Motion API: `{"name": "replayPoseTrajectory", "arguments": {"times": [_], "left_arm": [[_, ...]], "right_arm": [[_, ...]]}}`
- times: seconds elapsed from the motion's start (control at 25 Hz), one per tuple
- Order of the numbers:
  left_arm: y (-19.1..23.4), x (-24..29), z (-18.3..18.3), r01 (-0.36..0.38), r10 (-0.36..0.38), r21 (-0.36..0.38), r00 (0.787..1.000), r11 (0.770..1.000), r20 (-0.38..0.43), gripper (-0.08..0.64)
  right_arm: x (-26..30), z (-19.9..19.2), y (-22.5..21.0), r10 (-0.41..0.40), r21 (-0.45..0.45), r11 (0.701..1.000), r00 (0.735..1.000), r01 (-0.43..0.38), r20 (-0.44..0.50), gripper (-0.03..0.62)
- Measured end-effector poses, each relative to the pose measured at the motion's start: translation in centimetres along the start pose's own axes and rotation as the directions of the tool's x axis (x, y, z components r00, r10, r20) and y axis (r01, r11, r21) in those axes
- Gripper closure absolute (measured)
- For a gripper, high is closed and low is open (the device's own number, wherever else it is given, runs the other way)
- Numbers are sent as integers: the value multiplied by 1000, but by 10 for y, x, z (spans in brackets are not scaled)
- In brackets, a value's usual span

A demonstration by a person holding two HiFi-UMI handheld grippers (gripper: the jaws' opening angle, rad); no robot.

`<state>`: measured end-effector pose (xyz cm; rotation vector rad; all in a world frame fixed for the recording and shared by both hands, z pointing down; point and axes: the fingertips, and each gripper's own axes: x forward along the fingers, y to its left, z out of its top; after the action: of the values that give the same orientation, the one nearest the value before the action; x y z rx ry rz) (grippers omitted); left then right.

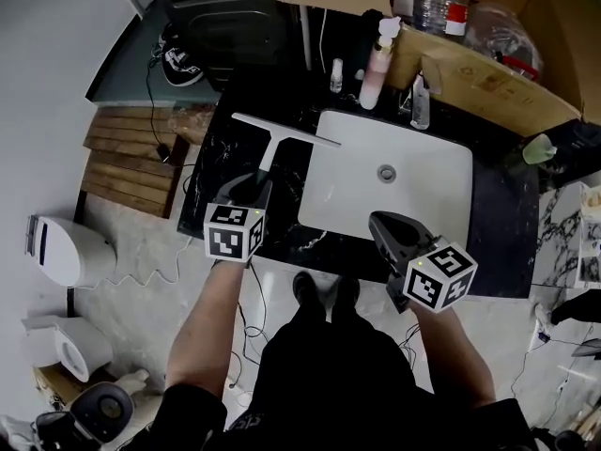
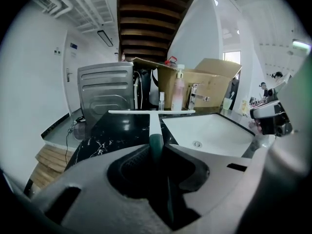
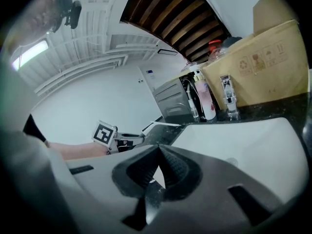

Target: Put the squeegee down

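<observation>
A white T-shaped squeegee (image 1: pixel 279 137) hangs over the black marble counter (image 1: pixel 235 148), left of the white sink (image 1: pixel 413 200). Its blade points toward the back. My left gripper (image 1: pixel 258 182) is shut on the handle. In the left gripper view the teal handle end (image 2: pixel 155 144) sits clamped between the jaws, and the blade (image 2: pixel 151 112) lies crosswise ahead. My right gripper (image 1: pixel 379 223) hovers at the sink's front edge. In the right gripper view its tips (image 3: pixel 158 149) meet with nothing between them.
A pink soap bottle (image 1: pixel 377 69), a small bottle (image 1: pixel 336 75) and a tap (image 1: pixel 420 101) stand along the back of the counter before a cardboard box (image 1: pixel 488 73). A dark appliance (image 1: pixel 225 17) is behind. Wooden slats (image 1: pixel 127 163) and cables lie on the floor at left.
</observation>
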<state>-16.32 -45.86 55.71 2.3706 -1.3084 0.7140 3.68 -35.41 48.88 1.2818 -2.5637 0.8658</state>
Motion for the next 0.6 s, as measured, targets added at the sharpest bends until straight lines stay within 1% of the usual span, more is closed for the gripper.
{"name": "replayPoseTrajectory", "arguments": {"times": [0.4, 0.6], "left_arm": [[4, 10, -14, -34, 33, -8, 999, 999, -32, 456], [1, 14, -17, -39, 39, 0, 998, 999, -40, 456]], "right_arm": [[-15, -16, 5, 11, 5, 1000, 1000, -11, -15, 586], [-22, -23, 9, 23, -6, 1000, 999, -23, -24, 588]]}}
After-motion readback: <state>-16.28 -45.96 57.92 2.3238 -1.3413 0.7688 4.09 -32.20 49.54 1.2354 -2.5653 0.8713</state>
